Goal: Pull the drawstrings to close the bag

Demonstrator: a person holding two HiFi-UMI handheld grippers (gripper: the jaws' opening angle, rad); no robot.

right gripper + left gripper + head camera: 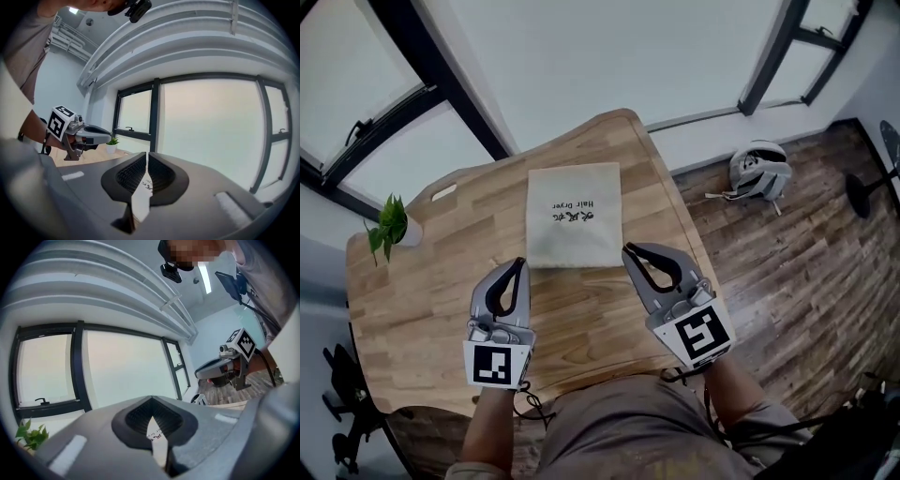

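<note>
The left hand-held gripper [522, 262] has its jaws together at the tips, seen in its own view [152, 404]. Nothing is gripped. Through the hollow below the tips a strip of the bag [159, 442] shows beyond. The right hand-held gripper [628, 250] has its jaws all but together. In its own view [146, 159] only a thin slit parts them and nothing sits in it, and the bag [140, 197] shows past it.

Both point away from the person, over the desk [441, 272]. The left tip is just beside the near left corner of the bag [574, 216] and the right tip just beside its near right corner. The head view does not show whether either touches the cloth.

The bag is cream cloth and lies flat midway between the desk's left and right edges, closer to the far edge. Its print reads "Hair Dryer". The drawstrings cannot be made out.

A small green plant [389, 225] stands at the desk's left edge, well apart from the bag.
</note>
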